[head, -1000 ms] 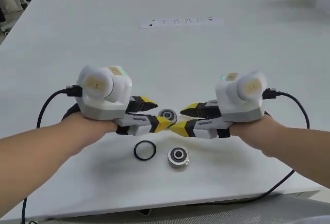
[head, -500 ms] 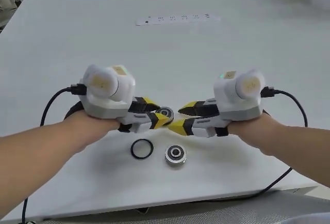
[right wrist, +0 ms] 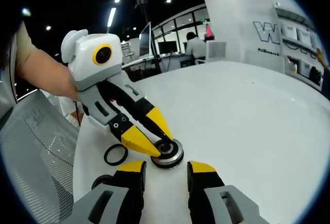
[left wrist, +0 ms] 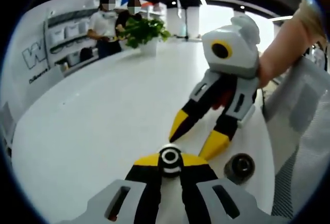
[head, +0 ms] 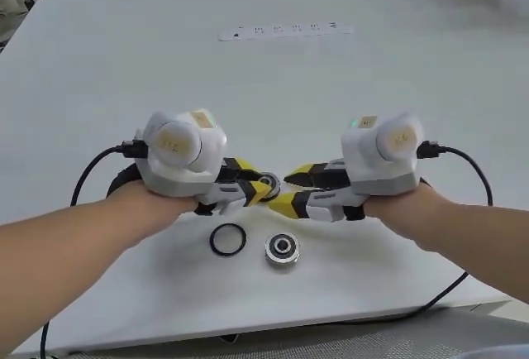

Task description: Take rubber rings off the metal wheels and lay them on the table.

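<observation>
Now, left gripper [head: 254, 182] fingers clamped on a wheel [head: 269, 183], right gripper [right wrist: 166, 170] level opposite, fingers parted.

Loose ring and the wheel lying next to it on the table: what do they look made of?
Ring: probably rubber, matte black, thin with no glint. Wheel: likely metal, its silver rim shiny and reflective, with a darker centre; the picture is too small to say more.

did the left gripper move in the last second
Yes. The left gripper has shifted slightly right, toward the right gripper, judged against the loose rubber ring.
</observation>
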Action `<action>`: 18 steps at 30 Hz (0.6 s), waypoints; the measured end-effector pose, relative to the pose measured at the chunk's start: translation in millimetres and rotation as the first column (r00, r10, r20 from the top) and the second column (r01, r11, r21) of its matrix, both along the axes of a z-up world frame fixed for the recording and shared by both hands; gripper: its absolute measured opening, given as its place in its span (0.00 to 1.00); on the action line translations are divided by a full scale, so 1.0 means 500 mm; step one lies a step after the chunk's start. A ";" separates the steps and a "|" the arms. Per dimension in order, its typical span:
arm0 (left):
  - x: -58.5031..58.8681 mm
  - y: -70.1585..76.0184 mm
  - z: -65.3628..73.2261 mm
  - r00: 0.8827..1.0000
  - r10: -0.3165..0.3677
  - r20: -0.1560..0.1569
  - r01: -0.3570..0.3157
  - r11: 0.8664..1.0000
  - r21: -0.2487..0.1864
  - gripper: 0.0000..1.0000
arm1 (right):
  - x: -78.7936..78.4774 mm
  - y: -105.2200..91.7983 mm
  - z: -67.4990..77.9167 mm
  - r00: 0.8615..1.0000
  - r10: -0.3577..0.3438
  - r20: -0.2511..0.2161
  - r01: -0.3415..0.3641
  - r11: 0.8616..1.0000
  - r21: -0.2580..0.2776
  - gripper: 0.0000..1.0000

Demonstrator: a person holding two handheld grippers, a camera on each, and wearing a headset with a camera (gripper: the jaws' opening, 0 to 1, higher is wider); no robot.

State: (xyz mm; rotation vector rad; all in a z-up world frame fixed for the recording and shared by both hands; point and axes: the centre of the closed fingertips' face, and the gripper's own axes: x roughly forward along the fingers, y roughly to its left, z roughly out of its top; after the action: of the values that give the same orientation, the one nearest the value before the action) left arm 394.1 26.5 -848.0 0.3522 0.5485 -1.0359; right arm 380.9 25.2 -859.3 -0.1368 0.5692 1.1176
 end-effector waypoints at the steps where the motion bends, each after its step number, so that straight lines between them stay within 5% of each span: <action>1: 0.000 0.000 0.000 1.000 0.002 0.001 -0.002 1.000 0.001 0.14 | 0.000 0.001 0.000 1.000 0.001 0.001 -0.001 1.000 0.000 0.30; 18: -0.005 0.003 -0.002 0.999 0.038 -0.002 -0.038 0.999 -0.007 0.14 | 0.005 0.027 -0.004 0.995 0.042 0.089 -0.037 0.998 -0.059 0.28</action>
State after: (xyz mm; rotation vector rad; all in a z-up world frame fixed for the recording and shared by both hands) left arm 391.7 28.2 -848.9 0.3342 0.5511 -1.0014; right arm 383.3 38.5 -861.1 -0.2482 0.5200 1.1276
